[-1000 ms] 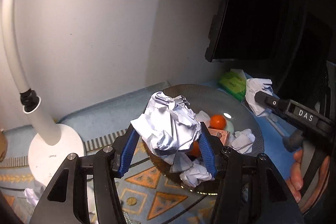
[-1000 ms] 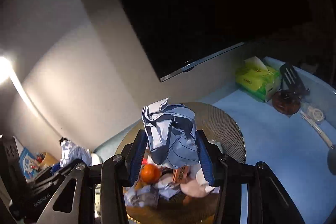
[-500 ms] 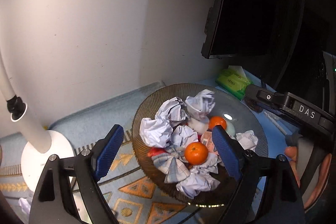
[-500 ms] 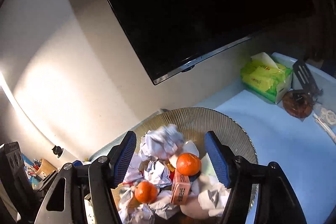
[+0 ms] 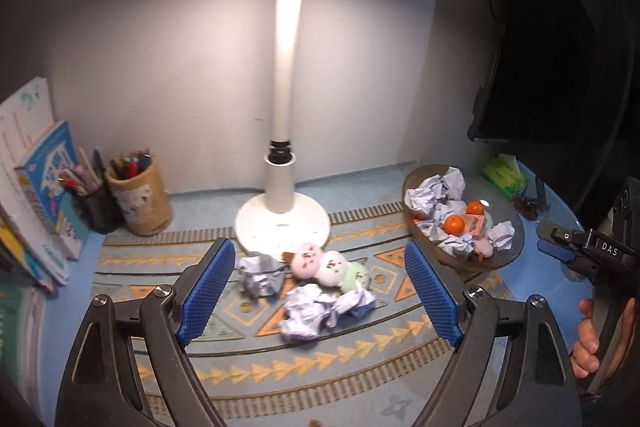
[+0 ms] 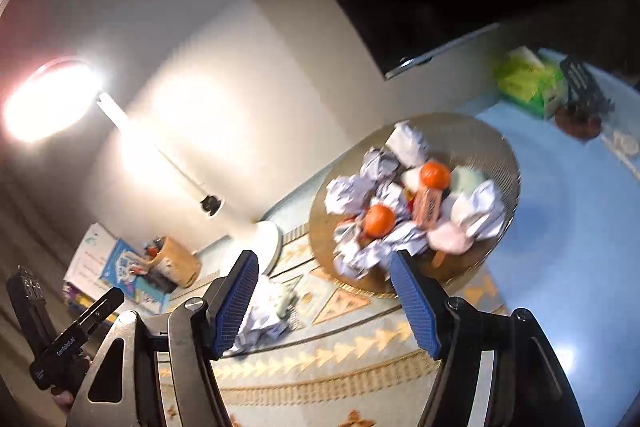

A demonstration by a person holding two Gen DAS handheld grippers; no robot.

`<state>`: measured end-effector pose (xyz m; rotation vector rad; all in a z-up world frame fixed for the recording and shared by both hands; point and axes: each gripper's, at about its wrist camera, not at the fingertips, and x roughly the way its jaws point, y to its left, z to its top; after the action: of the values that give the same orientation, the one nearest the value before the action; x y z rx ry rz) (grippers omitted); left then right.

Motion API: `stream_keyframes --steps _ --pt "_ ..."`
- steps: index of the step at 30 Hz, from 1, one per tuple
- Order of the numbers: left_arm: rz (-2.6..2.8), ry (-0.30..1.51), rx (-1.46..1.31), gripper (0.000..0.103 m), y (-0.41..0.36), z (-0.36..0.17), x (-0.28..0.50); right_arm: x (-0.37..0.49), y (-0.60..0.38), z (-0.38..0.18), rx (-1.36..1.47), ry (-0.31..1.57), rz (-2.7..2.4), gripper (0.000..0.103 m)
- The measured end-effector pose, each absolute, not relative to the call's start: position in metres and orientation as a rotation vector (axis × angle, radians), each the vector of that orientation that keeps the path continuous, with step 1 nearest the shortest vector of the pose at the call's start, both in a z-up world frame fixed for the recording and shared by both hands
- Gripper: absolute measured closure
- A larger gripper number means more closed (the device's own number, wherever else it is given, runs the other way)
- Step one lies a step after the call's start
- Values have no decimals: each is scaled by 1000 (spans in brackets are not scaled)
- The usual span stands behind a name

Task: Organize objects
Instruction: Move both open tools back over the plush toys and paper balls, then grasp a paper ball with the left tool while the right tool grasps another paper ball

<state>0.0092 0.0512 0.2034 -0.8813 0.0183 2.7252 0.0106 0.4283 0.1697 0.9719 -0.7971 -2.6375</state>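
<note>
Paper balls (image 5: 304,311) loose on mat, bowl (image 5: 516,251) well apart.

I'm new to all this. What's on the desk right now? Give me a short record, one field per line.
Bowl: wicker bowl on the patterned mat, right of the lamp
In the bowl: crumpled paper balls, two oranges, a small orange box
Loose on the mat: crumpled papers, three round plush toys
Left hand-held gripper: open, empty
Right hand-held gripper: open, empty
Both grippers' jaws: just been opening
Far left: pen holder, books
</note>
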Motion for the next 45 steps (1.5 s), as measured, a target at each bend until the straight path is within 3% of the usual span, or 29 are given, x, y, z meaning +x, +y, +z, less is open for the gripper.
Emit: stream_keyframes --steps 2,6,10,16,32,36,45 --pt "2784 29 -856 1 34 205 22 15 413 165 1006 -818 -2564 36" --pt "2857 24 -859 1 11 175 41 22 364 146 1085 -685 -2557 30" --pt "2872 14 -1003 1 -4 103 32 12 321 98 1222 -602 -2447 30" --pt "2811 -160 -1107 2 -14 32 24 0 285 48 1229 -325 -2507 30" --pt "2831 -128 -1111 2 -10 23 24 -6 270 31 1220 -152 -2602 25" --pt "2700 -50 -1287 2 3 21 1 -19 271 25 1313 -205 -2514 22" --pt "2530 80 -1145 4 49 35 -43 -69 244 53 1304 -407 -2363 21"
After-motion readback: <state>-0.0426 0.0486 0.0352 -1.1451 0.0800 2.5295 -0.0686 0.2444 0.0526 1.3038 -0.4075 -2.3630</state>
